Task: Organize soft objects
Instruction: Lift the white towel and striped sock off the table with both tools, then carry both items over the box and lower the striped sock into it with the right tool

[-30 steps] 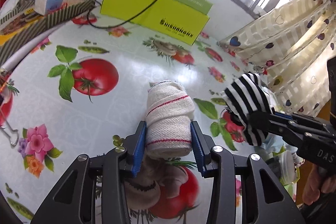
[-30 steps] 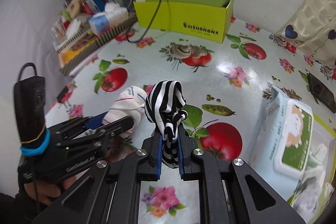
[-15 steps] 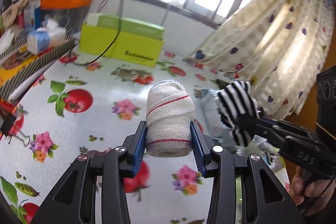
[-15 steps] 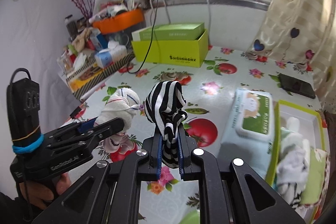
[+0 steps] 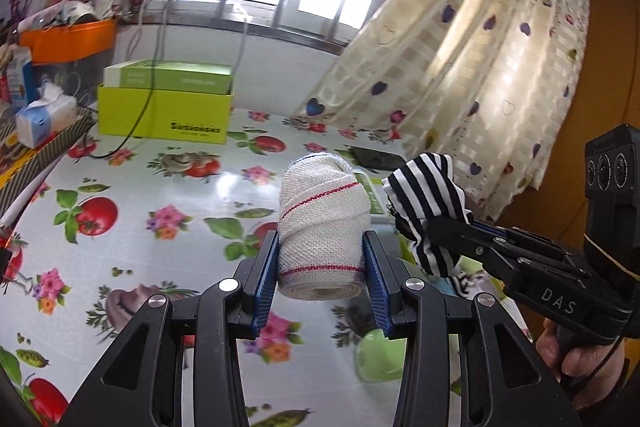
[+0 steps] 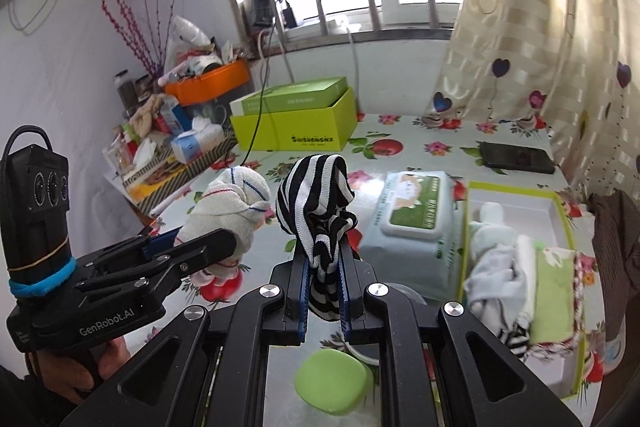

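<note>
My left gripper (image 5: 322,269) is shut on a rolled white cloth (image 5: 322,227) with thin red stripes, held in the air above the table. My right gripper (image 6: 323,289) is shut on a bunched black-and-white striped cloth (image 6: 316,203), also lifted. In the right wrist view the left gripper (image 6: 208,247) with its white roll (image 6: 230,203) hangs to the left. In the left wrist view the right gripper (image 5: 436,231) carries the striped cloth (image 5: 428,199) to the right. A white box with a green rim (image 6: 520,191) at the right holds several folded soft cloths.
The table wears a fruit-and-flower oilcloth (image 5: 120,255). A wet-wipes pack (image 6: 412,223) lies beside the box, a green round lid (image 6: 332,381) below my right gripper, a black phone (image 6: 516,157) far right. A lime box (image 6: 296,135), clutter and a curtain (image 5: 480,67) line the back.
Both grippers have risen and swung to the right with their cloths. The white box, wipes pack and curtain have come into view. Neither grip has changed.
</note>
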A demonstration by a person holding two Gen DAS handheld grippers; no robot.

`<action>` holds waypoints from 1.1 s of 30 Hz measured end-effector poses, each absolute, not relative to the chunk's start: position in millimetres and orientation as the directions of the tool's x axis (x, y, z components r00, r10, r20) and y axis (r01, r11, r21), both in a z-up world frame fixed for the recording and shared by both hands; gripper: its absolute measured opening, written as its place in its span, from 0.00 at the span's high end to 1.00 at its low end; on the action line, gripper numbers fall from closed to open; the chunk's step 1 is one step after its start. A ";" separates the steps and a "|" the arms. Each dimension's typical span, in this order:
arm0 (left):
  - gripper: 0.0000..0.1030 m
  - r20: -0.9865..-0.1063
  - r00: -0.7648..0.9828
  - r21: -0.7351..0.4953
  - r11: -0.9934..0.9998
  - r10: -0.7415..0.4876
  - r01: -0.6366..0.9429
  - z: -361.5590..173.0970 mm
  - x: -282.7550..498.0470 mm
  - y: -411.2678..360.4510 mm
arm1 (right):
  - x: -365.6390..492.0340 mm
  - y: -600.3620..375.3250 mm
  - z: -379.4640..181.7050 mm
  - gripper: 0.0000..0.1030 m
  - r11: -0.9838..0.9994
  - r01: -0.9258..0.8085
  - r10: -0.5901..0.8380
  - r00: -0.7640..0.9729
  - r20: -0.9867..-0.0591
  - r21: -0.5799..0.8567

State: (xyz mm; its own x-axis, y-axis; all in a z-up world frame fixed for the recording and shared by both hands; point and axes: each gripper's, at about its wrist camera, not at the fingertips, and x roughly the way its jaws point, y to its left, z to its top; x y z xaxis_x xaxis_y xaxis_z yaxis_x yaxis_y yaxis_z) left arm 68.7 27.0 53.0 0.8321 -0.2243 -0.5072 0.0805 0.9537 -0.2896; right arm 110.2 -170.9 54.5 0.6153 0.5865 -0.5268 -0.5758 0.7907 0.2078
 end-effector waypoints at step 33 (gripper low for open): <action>0.60 -0.518 0.763 -0.225 0.922 -0.388 0.317 62.9 77.2 -81.7 | 93.0 -273.0 47.0 0.89 0.864 -0.435 0.503 0.707 -0.497 0.255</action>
